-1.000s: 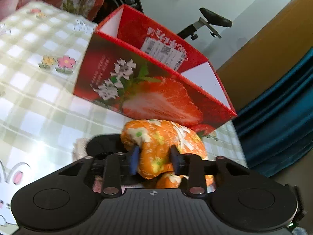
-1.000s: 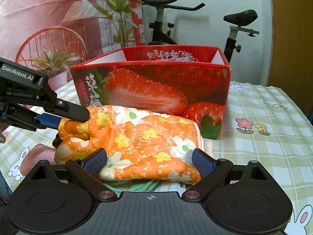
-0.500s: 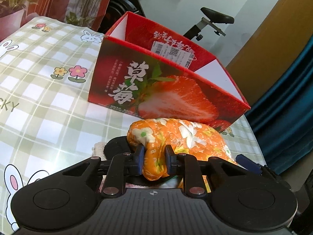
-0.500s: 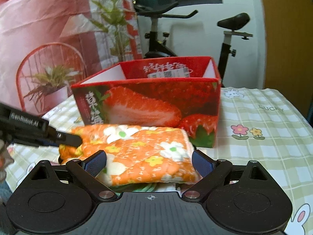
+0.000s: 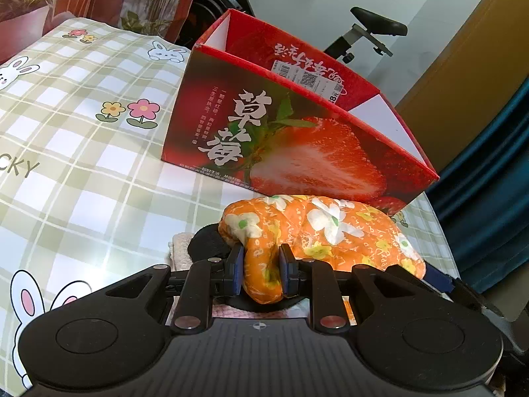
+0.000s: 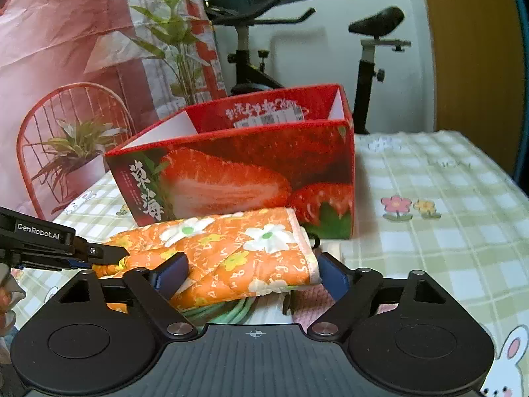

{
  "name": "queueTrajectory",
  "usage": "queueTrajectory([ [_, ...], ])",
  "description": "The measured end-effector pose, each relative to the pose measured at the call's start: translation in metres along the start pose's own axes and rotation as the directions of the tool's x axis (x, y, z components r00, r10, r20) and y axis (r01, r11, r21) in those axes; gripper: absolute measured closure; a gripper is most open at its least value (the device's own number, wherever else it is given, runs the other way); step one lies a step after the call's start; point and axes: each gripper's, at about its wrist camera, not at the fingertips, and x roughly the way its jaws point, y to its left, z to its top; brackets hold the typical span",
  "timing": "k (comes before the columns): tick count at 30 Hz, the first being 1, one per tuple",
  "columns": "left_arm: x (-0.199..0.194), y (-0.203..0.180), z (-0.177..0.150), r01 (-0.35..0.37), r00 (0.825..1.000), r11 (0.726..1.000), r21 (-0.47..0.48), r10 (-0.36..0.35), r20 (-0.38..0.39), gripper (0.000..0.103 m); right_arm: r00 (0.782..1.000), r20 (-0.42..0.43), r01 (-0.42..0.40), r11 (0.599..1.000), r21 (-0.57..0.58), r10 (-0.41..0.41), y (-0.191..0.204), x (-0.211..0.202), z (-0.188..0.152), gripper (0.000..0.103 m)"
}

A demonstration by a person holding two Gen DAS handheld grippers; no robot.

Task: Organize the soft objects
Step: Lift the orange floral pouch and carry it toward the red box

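Note:
An orange flowered cloth item [image 5: 327, 231] lies lifted in front of the red strawberry box [image 5: 297, 152]. My left gripper [image 5: 261, 268] is shut on its left end, the fabric bunched between the blue pads. In the right wrist view the same cloth [image 6: 238, 251] sits between the wide-set fingers of my right gripper [image 6: 253, 274], which touch its two sides. The left gripper [image 6: 109, 253] enters there from the left, and the box [image 6: 251, 178] stands open-topped behind.
Under the cloth lie other soft things: a pink cloth [image 6: 317, 304], a green-striped piece [image 6: 224, 311], a black item [image 5: 208, 243] and a beige towel [image 5: 180, 248]. A checked tablecloth [image 5: 82, 165] covers the table. An exercise bike [image 6: 251, 46] and plants stand behind.
Both grippers rose and pulled back a little with the orange cloth. The left fingers closed tighter on its end, and the right fingers closed inward onto its sides.

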Motion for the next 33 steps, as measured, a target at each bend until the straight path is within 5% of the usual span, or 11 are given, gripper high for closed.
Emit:
queueTrajectory([
  [4, -0.001, 0.000, 0.000, -0.008, 1.000, 1.000, 0.001, 0.008, 0.002, 0.080, 0.999, 0.048, 0.002, 1.000, -0.013, -0.002, 0.003, -0.009, 0.006, 0.052],
  [13, -0.007, -0.003, -0.001, -0.006, 1.000, 1.000, 0.016, 0.006, 0.017, 0.081, 0.994, 0.083, -0.070, 0.993, -0.092, 0.078, 0.016, -0.018, 0.011, 0.073],
  [24, -0.039, -0.017, 0.005, 0.005, 0.989, 0.994, 0.110, -0.022, 0.145, 0.086, 0.989, 0.121, -0.064, 0.979, -0.192, 0.088, 0.035, -0.036, 0.021, 0.077],
  [33, -0.084, -0.037, 0.028, -0.016, 0.947, 0.974, 0.226, -0.058, 0.317, 0.086, 0.977, 0.190, -0.044, 0.959, -0.279, 0.100, 0.049, -0.057, 0.053, 0.077],
])
